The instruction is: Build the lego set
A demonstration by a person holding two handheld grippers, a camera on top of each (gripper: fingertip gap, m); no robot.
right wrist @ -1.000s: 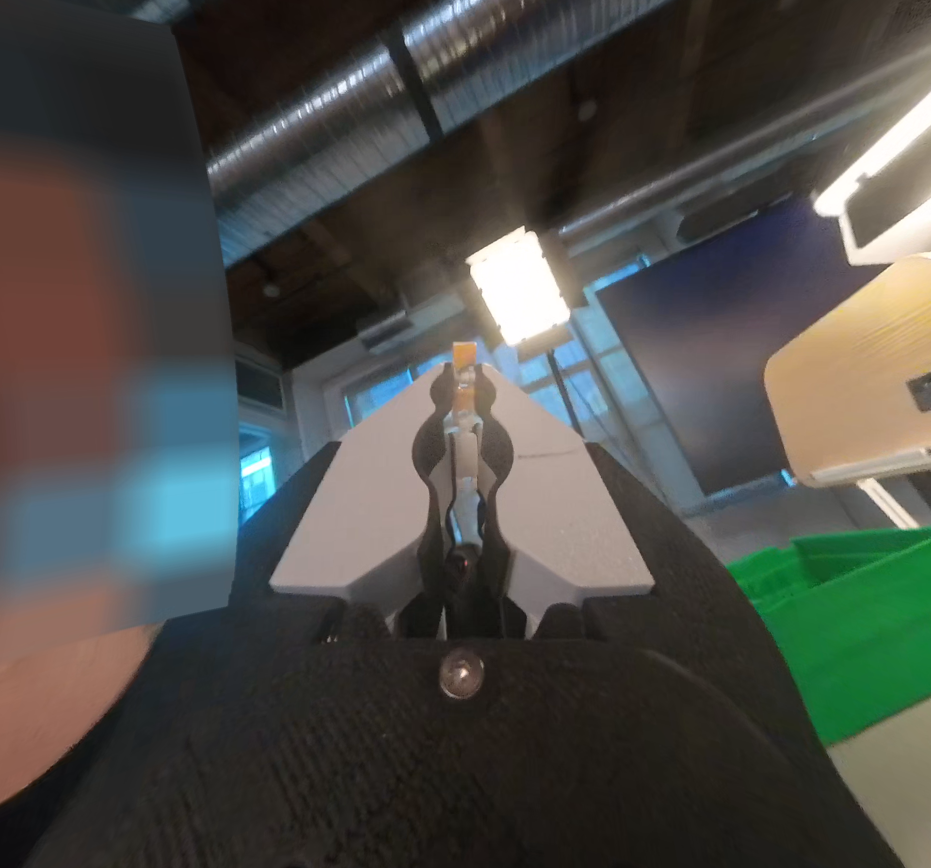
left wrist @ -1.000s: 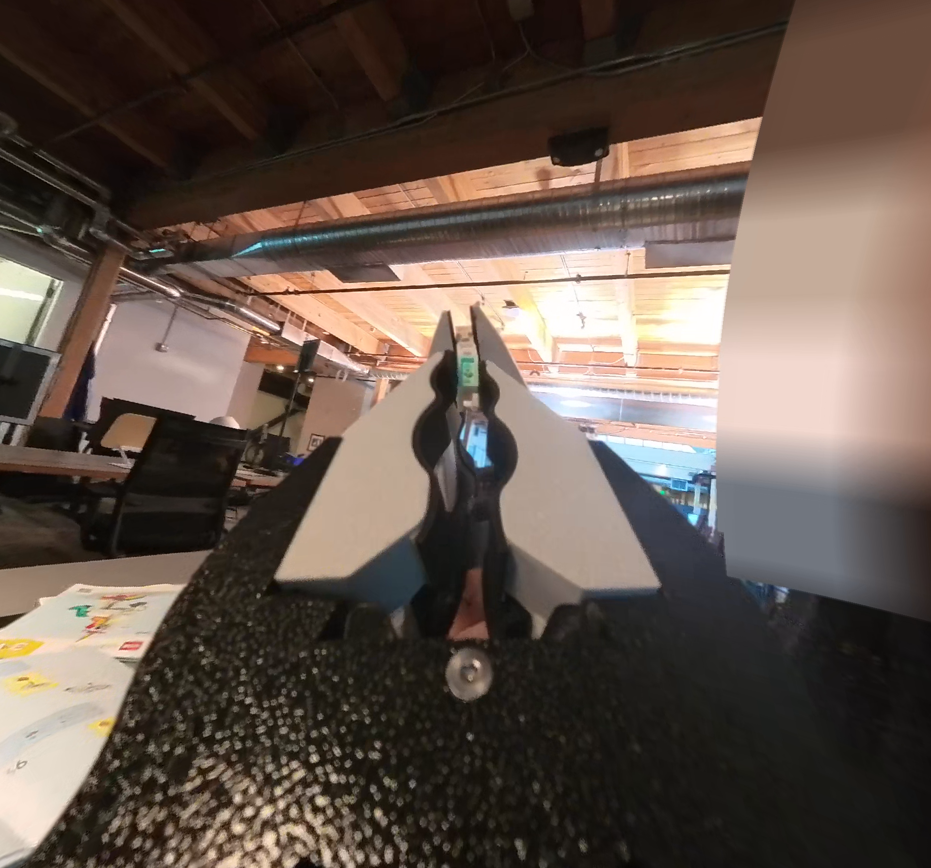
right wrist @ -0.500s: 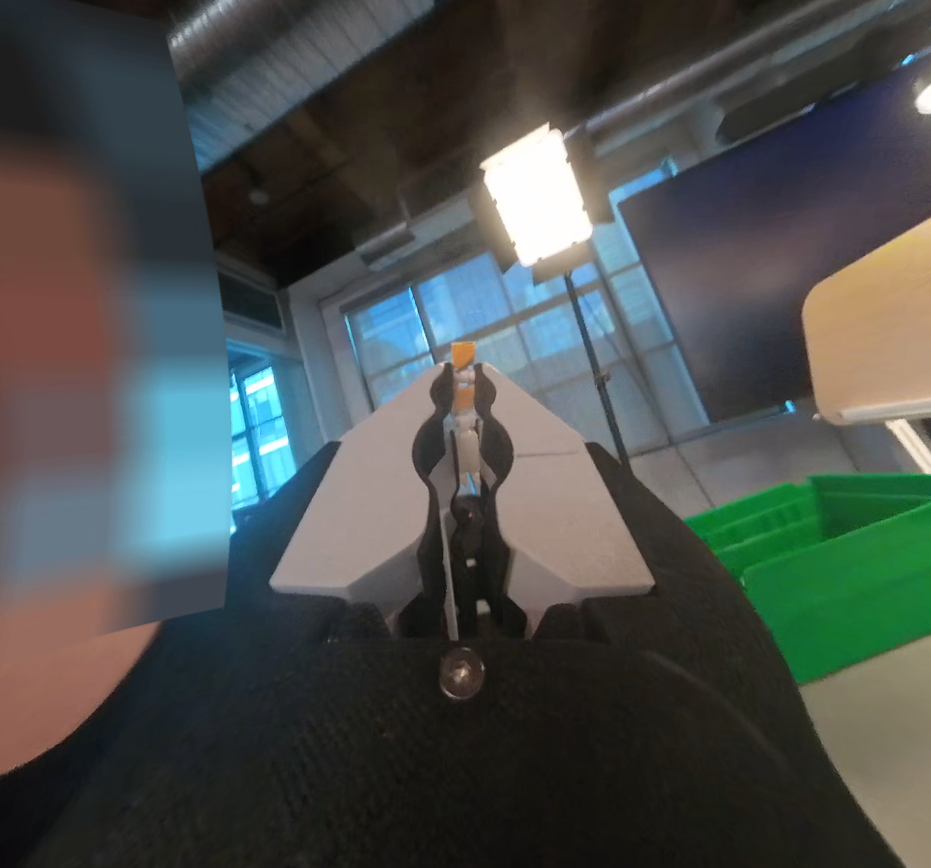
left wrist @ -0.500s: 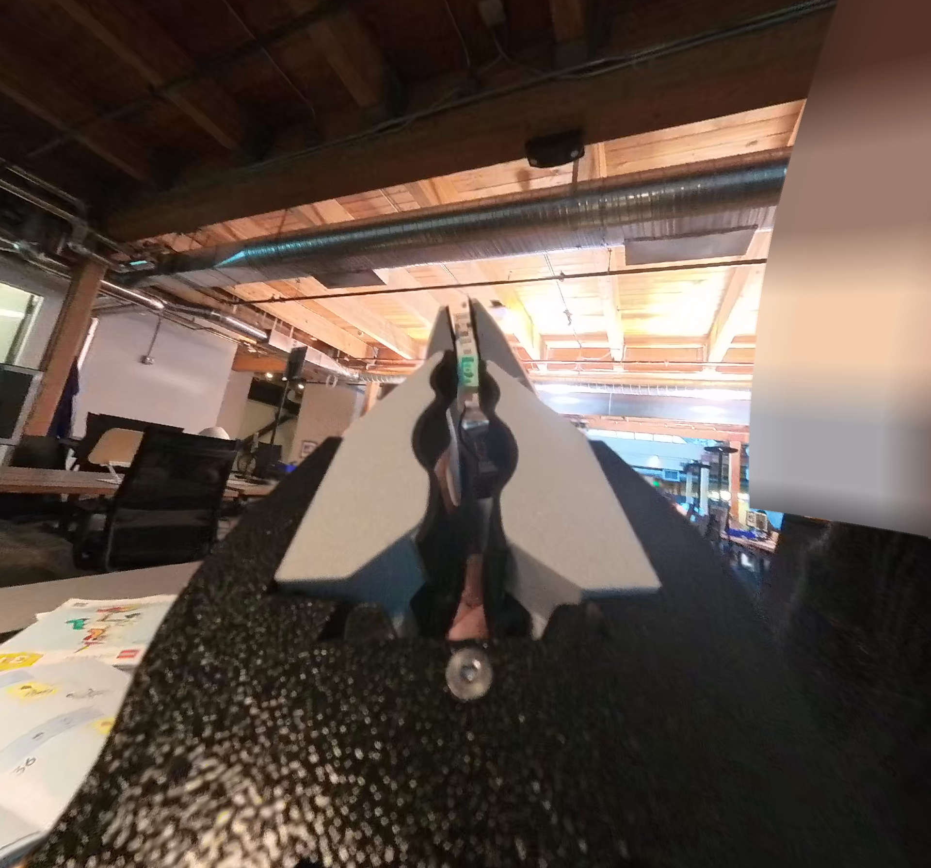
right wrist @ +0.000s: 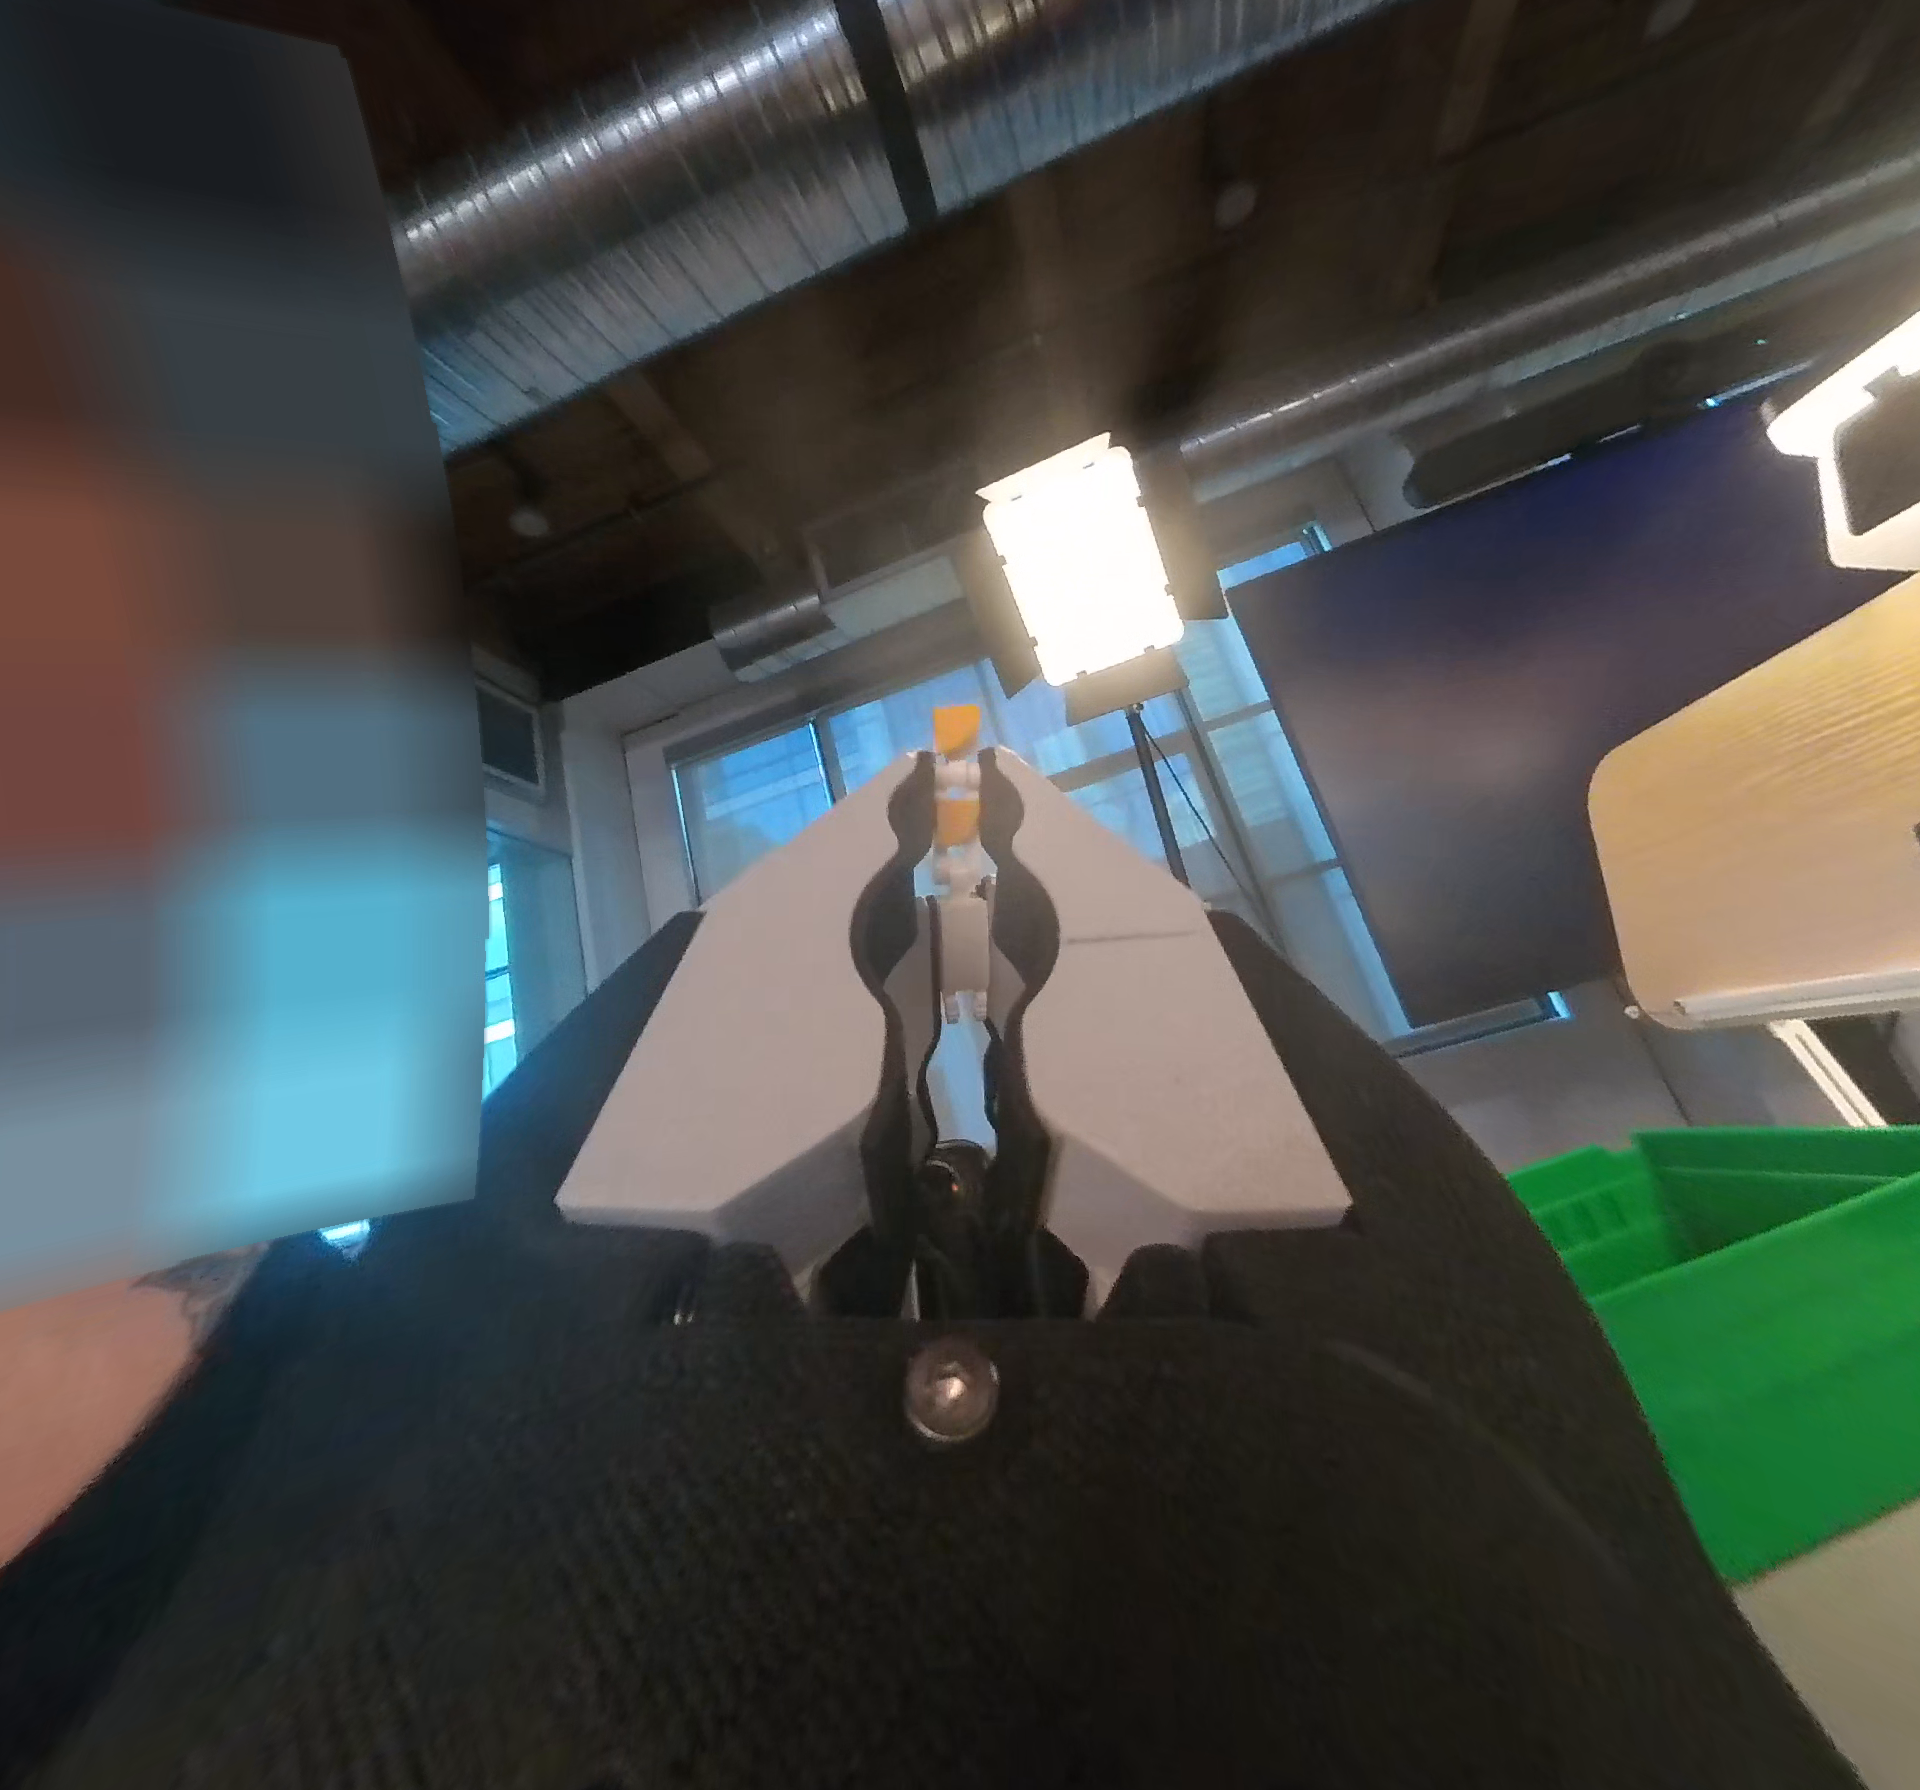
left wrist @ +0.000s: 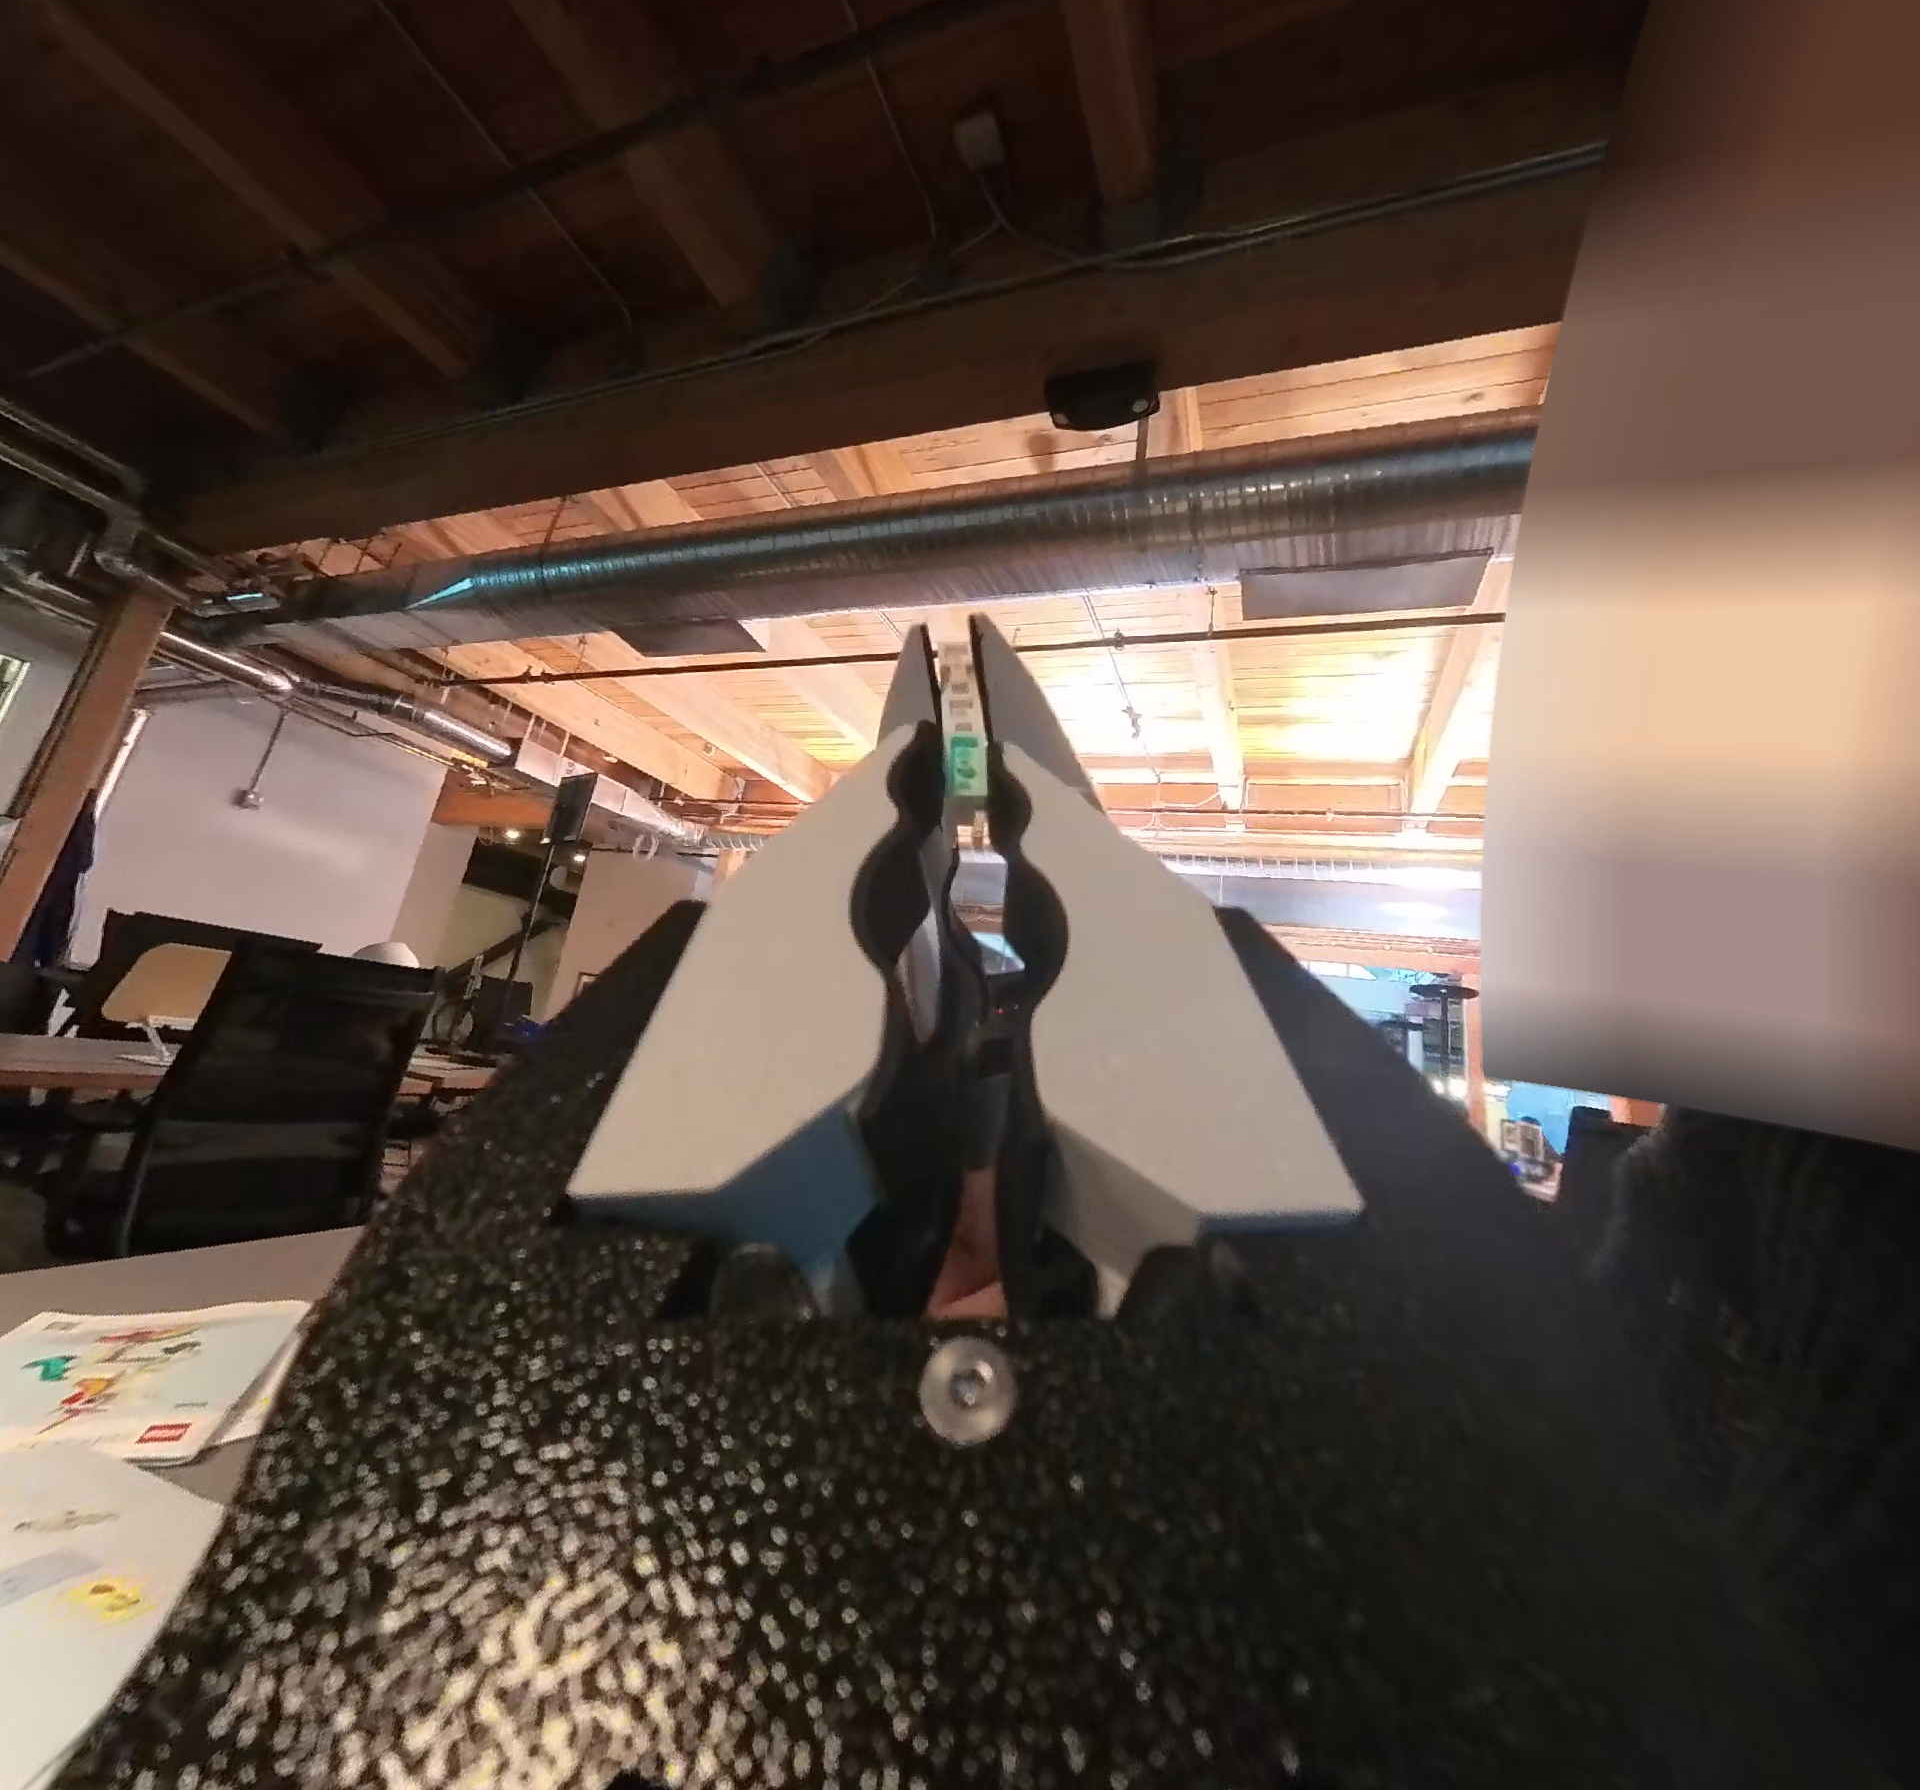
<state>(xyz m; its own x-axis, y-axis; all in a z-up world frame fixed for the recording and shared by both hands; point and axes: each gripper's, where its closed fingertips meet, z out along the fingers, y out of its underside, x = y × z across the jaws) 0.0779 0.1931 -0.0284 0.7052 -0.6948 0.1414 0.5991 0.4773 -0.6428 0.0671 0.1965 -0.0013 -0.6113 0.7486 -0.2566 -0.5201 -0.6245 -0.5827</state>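
Observation:
Both grippers are raised and point up toward the ceiling. My left gripper (left wrist: 954,644) is shut on a thin lego piece (left wrist: 962,753), white with a green part, clamped edge-on between the fingertips. My right gripper (right wrist: 956,753) is shut on a small orange and white lego piece (right wrist: 954,810), whose orange tip sticks out just past the fingertips. Neither gripper shows in the other's view.
A lego instruction booklet (left wrist: 125,1366) and more pages lie on the grey table (left wrist: 156,1267) at lower left. Green plastic bins (right wrist: 1745,1325) stand at the right. A person's arm (right wrist: 94,1366) is at lower left. A light panel on a stand (right wrist: 1086,571) is ahead. Both grippers' tips are close together, under 4 cm apart.
The left gripper has swung slightly, keeping its piece. The right gripper tilted down, then back up a little, still shut on the orange and white piece.

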